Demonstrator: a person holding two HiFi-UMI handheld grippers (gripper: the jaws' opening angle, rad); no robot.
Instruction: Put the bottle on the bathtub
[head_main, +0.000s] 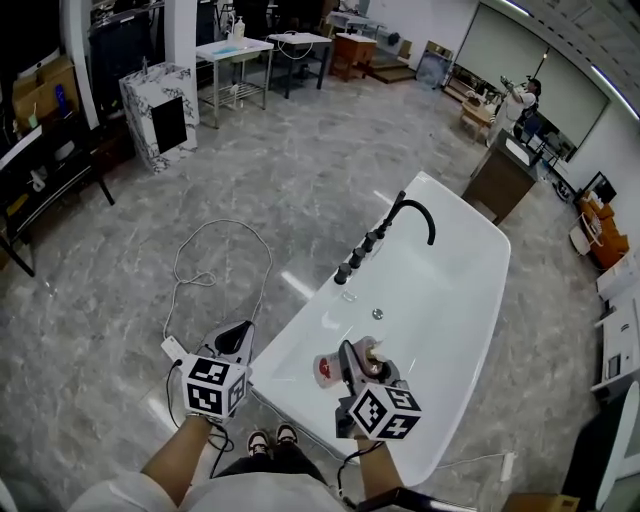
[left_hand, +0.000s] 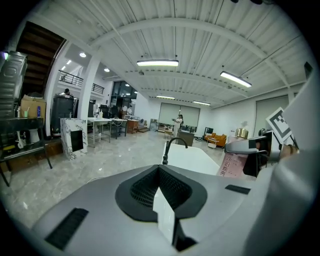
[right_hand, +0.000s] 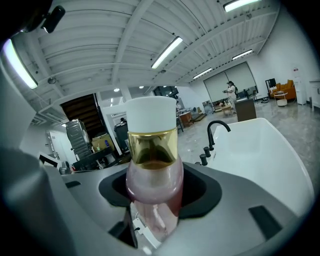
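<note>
Right gripper view, centre: right gripper (right_hand: 154, 192) pinching pink bottle (right_hand: 152, 150); bathtub (right_hand: 262, 150) at right. Left gripper view: left gripper (left_hand: 160, 197) pressed together.

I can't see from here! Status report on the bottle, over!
Left hand-held gripper shut, empty. Right hand-held gripper clamps pink bottle, gold collar, white cap, over white bathtub, not set down. Nothing blocking.

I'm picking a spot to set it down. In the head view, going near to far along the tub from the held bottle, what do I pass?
bottle → drain → black faucet → wooden cabinet
</note>
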